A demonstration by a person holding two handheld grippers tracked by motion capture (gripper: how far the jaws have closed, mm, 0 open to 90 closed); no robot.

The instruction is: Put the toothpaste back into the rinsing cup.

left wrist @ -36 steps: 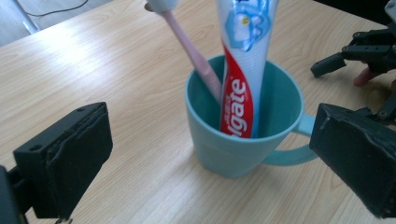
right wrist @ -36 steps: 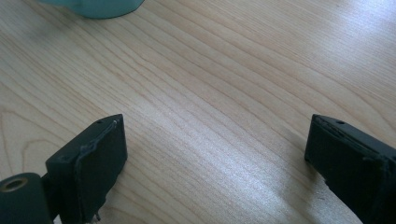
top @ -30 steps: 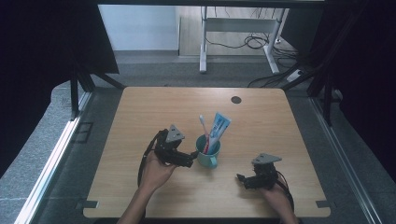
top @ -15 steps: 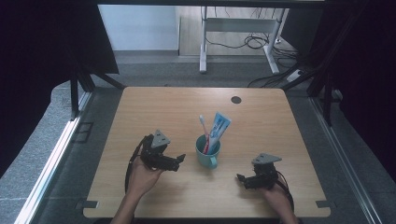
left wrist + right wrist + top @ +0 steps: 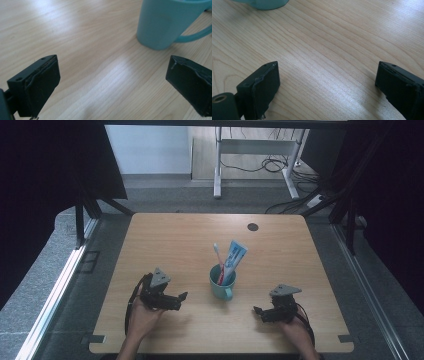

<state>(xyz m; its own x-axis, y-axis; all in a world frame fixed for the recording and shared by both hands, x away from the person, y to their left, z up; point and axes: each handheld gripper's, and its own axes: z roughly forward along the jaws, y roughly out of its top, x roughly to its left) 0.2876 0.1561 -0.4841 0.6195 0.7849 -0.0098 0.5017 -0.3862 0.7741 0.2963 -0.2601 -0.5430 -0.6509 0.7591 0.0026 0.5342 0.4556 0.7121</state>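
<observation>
While both hands rest near the front edge of the wooden table (image 5: 165,235), the teal mug (image 5: 221,287) stands between the two tools, slightly nearer the left one and a little farther from the person than either. A pink toothbrush (image 5: 218,260) and a blue-and-white toothpaste tube (image 5: 233,258) stand upright in the mug, leaning against its rim. The left gripper (image 5: 178,299) points toward the mug from its left; its jaws stand wide apart, with bare table between them. In the left gripper view, the mug's wall (image 5: 165,22) and handle (image 5: 195,35) lie ahead and toward the right jaw, apart from both jaws. The right gripper (image 5: 259,312) lies to the right of the mug and nearer the person, aimed leftward across the table; its jaws are likewise spread with nothing between them. In the right gripper view, the mug's base (image 5: 265,3) appears at the upper left, well ahead of the jaws. A small dark round disc (image 5: 252,227) lies on the far part of the table. Compared with one second earlier, the left gripper has drawn back from the mug, leftward and toward the person, leaving a clear gap; the right gripper, mug, toothbrush and tube are unchanged in position.
</observation>
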